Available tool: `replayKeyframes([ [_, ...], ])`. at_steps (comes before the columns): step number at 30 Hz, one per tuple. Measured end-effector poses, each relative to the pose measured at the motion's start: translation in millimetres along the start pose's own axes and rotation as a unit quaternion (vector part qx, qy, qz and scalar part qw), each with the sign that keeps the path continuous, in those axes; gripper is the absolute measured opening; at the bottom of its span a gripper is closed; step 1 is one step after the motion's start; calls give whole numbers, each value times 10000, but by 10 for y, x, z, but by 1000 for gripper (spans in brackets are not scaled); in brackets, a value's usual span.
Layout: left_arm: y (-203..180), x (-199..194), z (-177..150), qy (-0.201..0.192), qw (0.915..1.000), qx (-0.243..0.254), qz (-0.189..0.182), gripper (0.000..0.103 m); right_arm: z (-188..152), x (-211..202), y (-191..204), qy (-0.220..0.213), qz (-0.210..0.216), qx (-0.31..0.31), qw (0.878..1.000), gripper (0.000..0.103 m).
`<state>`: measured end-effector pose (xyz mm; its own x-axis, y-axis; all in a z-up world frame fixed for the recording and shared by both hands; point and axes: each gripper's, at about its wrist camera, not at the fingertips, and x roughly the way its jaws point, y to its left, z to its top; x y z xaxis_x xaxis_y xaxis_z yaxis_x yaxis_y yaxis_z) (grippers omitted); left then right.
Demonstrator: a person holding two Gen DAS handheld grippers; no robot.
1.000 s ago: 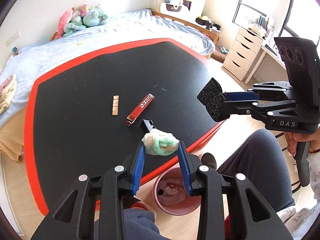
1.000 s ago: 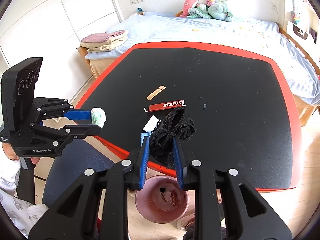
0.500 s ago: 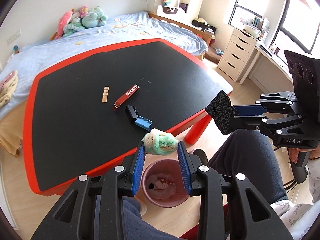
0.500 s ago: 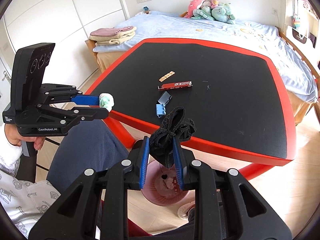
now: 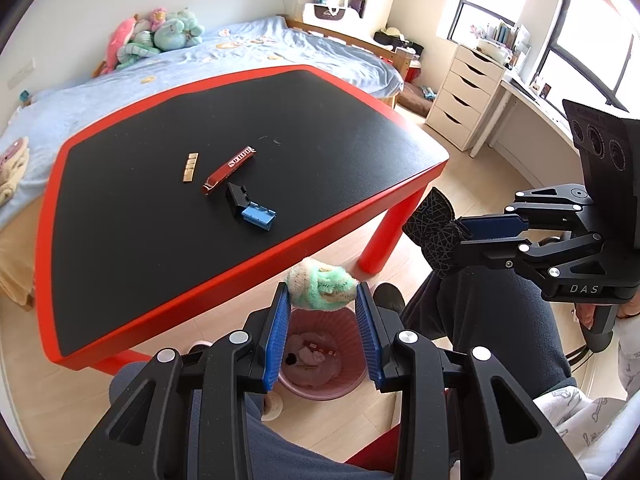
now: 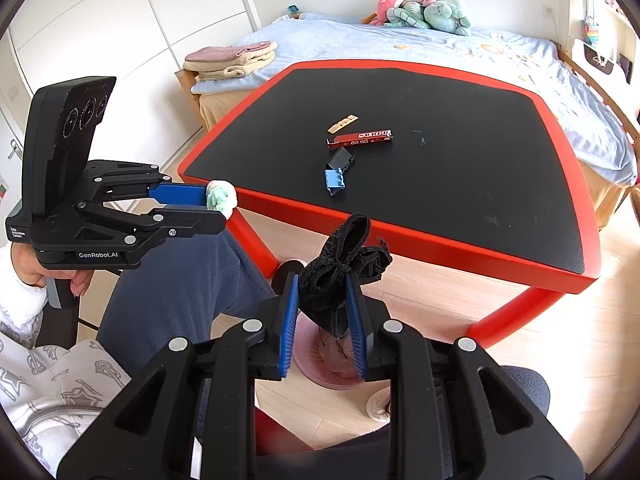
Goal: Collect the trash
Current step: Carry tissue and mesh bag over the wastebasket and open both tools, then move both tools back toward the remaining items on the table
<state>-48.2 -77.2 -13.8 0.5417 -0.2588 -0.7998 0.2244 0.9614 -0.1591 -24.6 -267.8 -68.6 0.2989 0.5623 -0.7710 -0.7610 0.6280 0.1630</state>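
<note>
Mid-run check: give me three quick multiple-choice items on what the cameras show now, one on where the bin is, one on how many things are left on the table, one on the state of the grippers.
1. Where is the pink bin?
A. On the table
B. On the floor beside the table's near edge
C. On the bed

2. How many loose things lie on the black table?
A. Three
B. One
C. Six

3. What state are the two grippers in?
A. Both open and empty
B. Only the left holds something
C. Each is shut on a piece of trash

Answers:
1 B: the bin stands on the wood floor below the left gripper.
2 A: a tan strip, a red wrapper and a black-and-blue clip.
3 C: the left pinches a green-and-cream fluffy wad; the right gripper pinches a black mesh scrap.
</note>
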Motion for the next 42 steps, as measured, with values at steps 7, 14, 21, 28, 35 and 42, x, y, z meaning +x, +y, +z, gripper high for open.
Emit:
replayKeyframes([
  [7, -22, 12, -25, 24, 10000, -3, -10, 33, -20, 2, 8, 1, 37, -17, 10000, 23],
  [14, -30, 36, -54, 62, 9999, -4, -89, 33, -39, 17, 8, 50, 136, -20, 9999, 24],
  [21, -3, 60, -61, 1, 10000, -47, 45, 92, -29, -11, 3, -57, -83, -118, 9999, 95],
  [28, 111, 40, -78, -18, 9992, -226, 331, 95, -38, 50, -59, 35, -240, 18, 9997, 99],
  [35, 137, 21, -73, -47, 9987, -269, 431, 95, -58, 92, -82, 96, -271, 73, 9996, 100],
  [42, 150, 18, -58, -52, 9986, -296, 444, 95, -61, 85, -100, 80, -280, 83, 9995, 100],
])
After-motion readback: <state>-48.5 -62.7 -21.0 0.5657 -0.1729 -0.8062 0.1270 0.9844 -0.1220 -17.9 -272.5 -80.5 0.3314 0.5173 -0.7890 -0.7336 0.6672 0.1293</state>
